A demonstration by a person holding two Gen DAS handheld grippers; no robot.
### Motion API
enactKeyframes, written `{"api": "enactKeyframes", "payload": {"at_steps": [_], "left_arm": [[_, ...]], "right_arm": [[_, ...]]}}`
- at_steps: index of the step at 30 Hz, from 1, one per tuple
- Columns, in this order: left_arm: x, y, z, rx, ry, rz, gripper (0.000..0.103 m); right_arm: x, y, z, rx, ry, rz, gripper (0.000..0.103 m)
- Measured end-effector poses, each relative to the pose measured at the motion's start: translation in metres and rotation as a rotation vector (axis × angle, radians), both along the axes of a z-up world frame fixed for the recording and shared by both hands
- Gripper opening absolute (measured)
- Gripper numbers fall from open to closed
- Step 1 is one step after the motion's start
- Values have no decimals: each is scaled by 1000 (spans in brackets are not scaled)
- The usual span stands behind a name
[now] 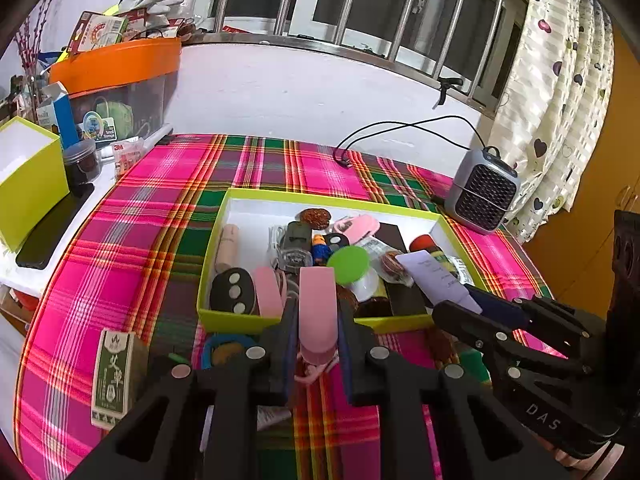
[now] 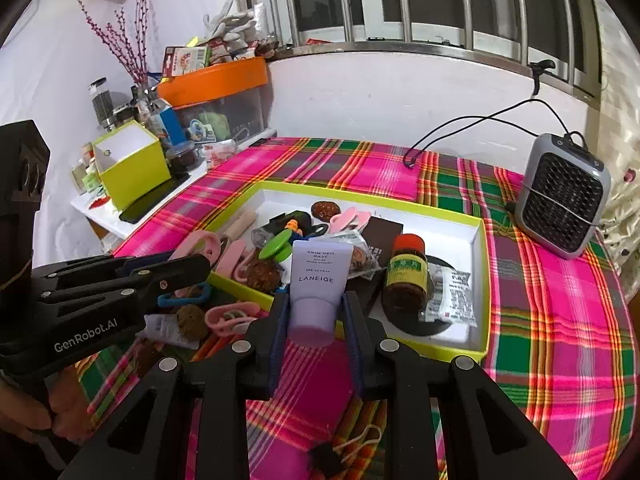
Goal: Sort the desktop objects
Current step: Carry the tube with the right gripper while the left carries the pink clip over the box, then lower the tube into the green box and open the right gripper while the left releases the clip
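Note:
My left gripper (image 1: 318, 312) is shut on a pink plastic clip (image 1: 318, 300), held just above the near rim of the lime-green tray (image 1: 224, 316). My right gripper (image 2: 316, 300) is shut on a lavender Laneige tube (image 2: 318, 280), cap toward me, over the tray's (image 2: 486, 280) near edge. Each gripper shows in the other view: the right gripper (image 1: 460, 300) with the tube (image 1: 436, 276) at the right, the left gripper (image 2: 190, 260) with the clip (image 2: 200, 242) at the left. The tray holds several small items, among them a red-capped brown bottle (image 2: 406, 276) and a green lid (image 1: 348, 264).
A grey mini heater (image 2: 564, 208) with its cable stands on the plaid cloth at the right. Pink clips (image 2: 230, 316), a blue ring and a green carton (image 1: 114, 376) lie in front of the tray. A lime box (image 2: 132, 164) and an orange-lidded bin (image 2: 216, 76) stand at the back left.

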State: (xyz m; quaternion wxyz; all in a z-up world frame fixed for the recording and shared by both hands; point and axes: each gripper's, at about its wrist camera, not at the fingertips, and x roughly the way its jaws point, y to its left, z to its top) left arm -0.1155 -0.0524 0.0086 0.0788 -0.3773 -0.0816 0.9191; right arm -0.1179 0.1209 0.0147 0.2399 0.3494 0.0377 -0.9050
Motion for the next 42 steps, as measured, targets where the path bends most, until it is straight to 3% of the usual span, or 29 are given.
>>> {"api": "enactKeyframes", "payload": {"at_steps": [19,42], "left_arm": [[-60,-18,-19,31,-53,58,18],[-89,-28,-36,27,-98,103,18]], "right_arm": [[-54,-23,-12,37,-13,4,28],[-74,-35,-19,45,-36,33,29]]}}
